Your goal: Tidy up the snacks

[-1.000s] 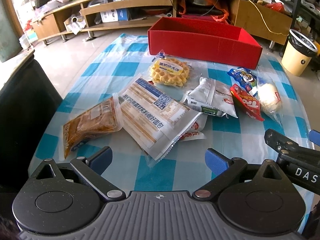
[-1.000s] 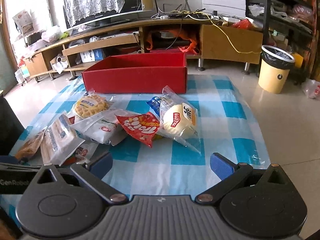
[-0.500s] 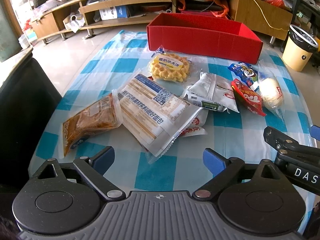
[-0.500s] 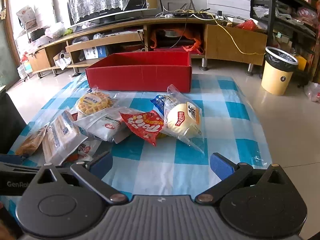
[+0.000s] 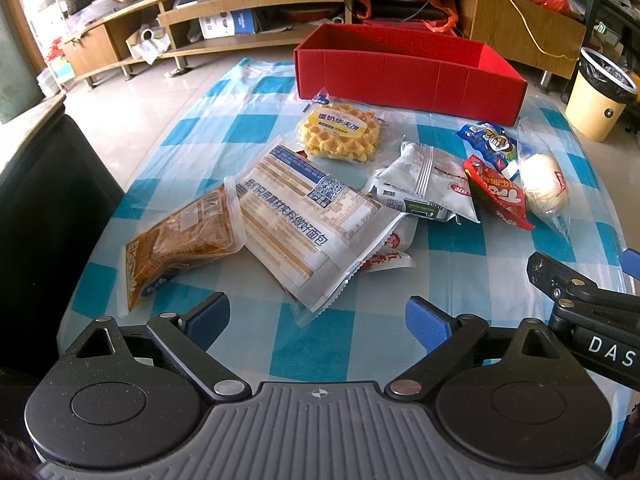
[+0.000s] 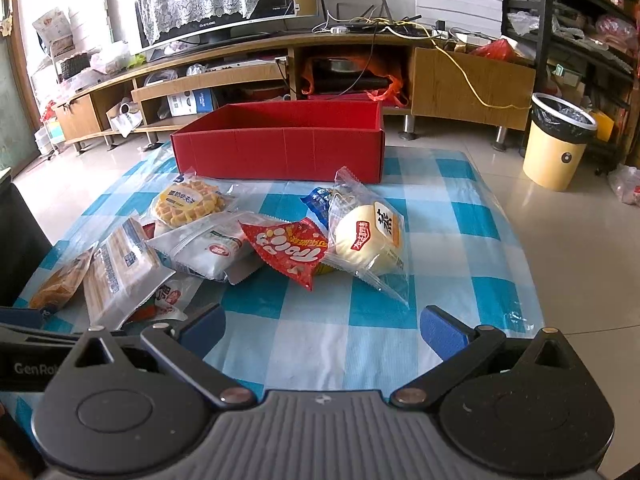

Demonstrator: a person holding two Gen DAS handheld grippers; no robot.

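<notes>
Snack packets lie scattered before the red box.

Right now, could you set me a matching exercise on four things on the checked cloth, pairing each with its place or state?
Things:
1. red box
2. waffle pack
3. white bun pack
4. brown bread pack

Places or states:
A. at the left end of the row of snacks
B. at the far edge of the cloth, no snacks visible inside
C. just in front of the box's left corner
D. at the right end of the row, beside the red crisp bag

Pairs: 1-B, 2-C, 3-D, 4-A
</notes>
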